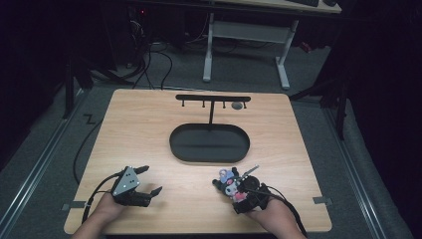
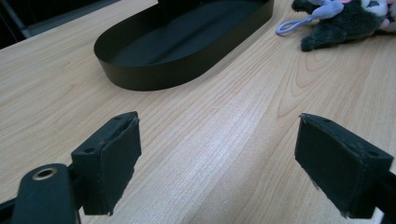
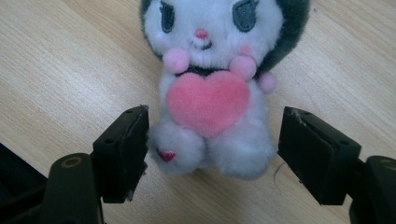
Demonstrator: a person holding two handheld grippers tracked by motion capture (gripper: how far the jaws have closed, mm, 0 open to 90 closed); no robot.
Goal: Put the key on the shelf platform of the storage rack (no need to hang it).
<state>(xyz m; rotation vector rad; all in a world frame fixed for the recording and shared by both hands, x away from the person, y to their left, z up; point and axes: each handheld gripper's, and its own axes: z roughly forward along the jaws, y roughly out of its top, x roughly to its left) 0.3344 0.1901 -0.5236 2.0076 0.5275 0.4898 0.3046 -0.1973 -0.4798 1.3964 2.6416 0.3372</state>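
A plush toy (image 1: 230, 185) with a white face, dark hood and pink heart lies on the wooden table near the front right. In the right gripper view the plush toy (image 3: 208, 102) faces the camera, its lower body between the jaws of my right gripper (image 3: 212, 154). The left pad sits against its foot and a small gap shows at the right pad. My right gripper (image 1: 234, 191) is held by a hand at the front edge. My left gripper (image 1: 153, 179) stands open at the front left with bare wood between the jaws of the left gripper (image 2: 217, 158).
A black oval tray (image 1: 209, 158) sits mid-table, its wall (image 2: 154, 74) ahead of the left jaws. A black T-shaped stand (image 1: 212, 98) with hooks rises from it, a small round thing (image 1: 237, 105) hanging at its right. The plush (image 2: 345, 23) has a lilac loop (image 2: 292, 25).
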